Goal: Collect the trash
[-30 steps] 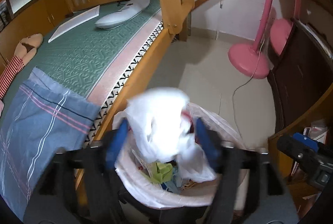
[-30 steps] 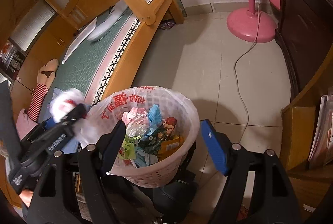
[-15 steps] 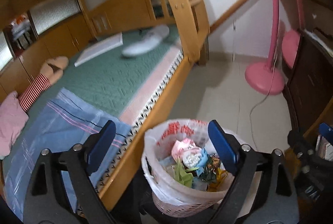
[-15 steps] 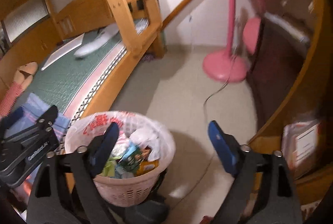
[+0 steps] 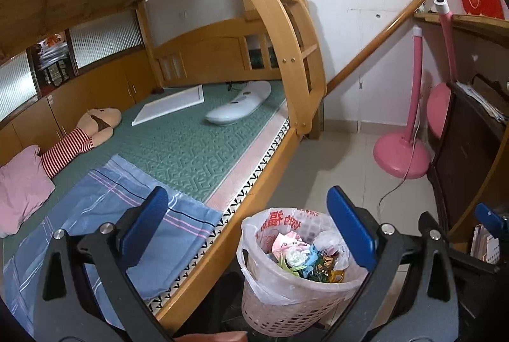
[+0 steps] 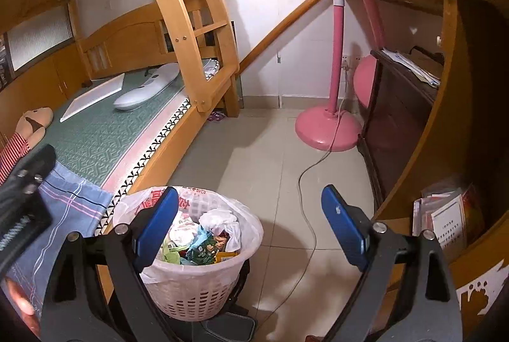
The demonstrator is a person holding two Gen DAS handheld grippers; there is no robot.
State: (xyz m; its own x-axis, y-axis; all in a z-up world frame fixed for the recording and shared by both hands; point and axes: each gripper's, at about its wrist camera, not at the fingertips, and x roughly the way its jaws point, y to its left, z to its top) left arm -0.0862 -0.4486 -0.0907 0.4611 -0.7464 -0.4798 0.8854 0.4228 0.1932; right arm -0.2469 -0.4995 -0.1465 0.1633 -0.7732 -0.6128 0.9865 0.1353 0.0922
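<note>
Just round perforated plastic basket [image 5: 280, 310], crinkly liner [image 5: 254, 234].

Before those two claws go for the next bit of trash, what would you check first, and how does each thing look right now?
1. Left gripper empty: ok, jaws wide apart after just opening, nothing between them.
2. Right gripper empty: ok, jaws apart, nothing held.
3. Basket upright: ok, it stands on the floor beside the bed.
4. Liner bag folded over the rim: ok.
5. Room left in the basket: not ok, trash is piled near the rim.
6. Next piece to fetch: cannot tell; a small purple scrap lies by the bed post, but it is too small to identify.
</note>
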